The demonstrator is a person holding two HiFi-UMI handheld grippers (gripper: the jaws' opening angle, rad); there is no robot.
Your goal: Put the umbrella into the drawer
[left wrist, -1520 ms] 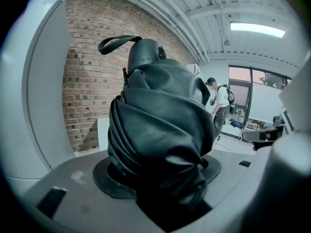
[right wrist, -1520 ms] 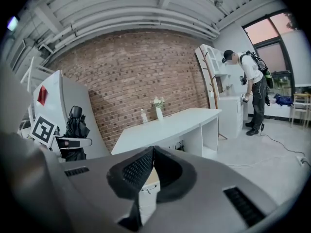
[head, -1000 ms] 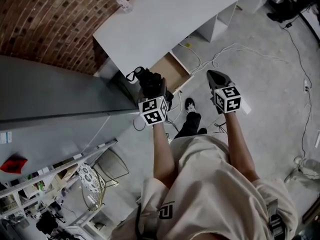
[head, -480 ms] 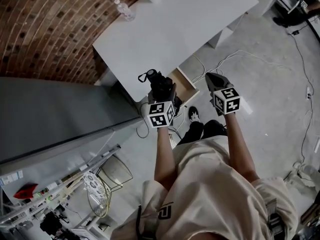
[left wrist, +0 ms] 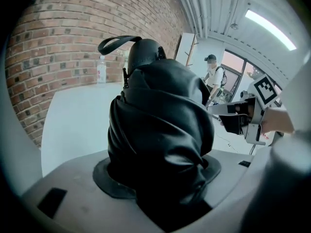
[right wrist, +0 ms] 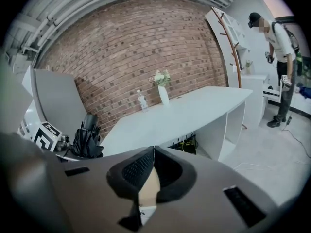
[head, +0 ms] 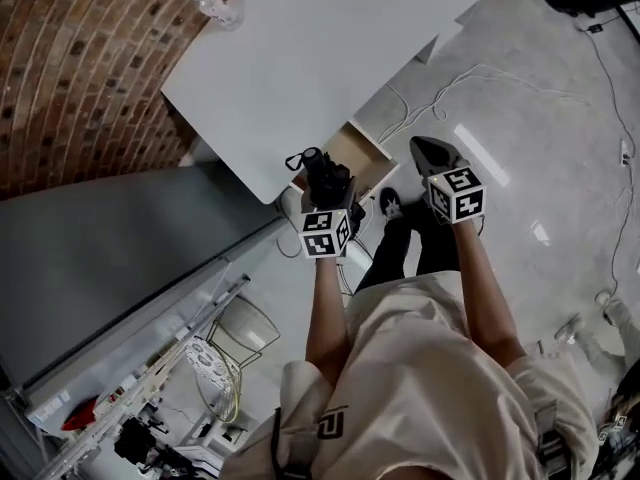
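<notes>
A folded black umbrella (head: 322, 173) with a wrist strap is clamped upright in my left gripper (head: 326, 190), just in front of the white desk's edge. In the left gripper view the umbrella (left wrist: 155, 125) fills the space between the jaws and hides what lies behind. The open drawer (head: 352, 152), light wood inside, sticks out from under the desk (head: 330, 48) just right of the umbrella. My right gripper (head: 432, 154) is to the right over the grey floor, shut and empty. The right gripper view shows its pads (right wrist: 138, 166) pressed together, with the umbrella (right wrist: 87, 140) at far left.
A water bottle (head: 212, 8) stands on the desk by the brick wall (head: 80, 78); a vase with flowers (right wrist: 163, 90) stands further along. White cables (head: 470, 80) trail over the floor. A grey cabinet top (head: 110, 258) lies at left. A person (right wrist: 283, 67) stands far right.
The person holding the grippers has stepped closer to the desk. The left gripper with the umbrella now sits right at the desk's edge beside the drawer. The right gripper stayed shut.
</notes>
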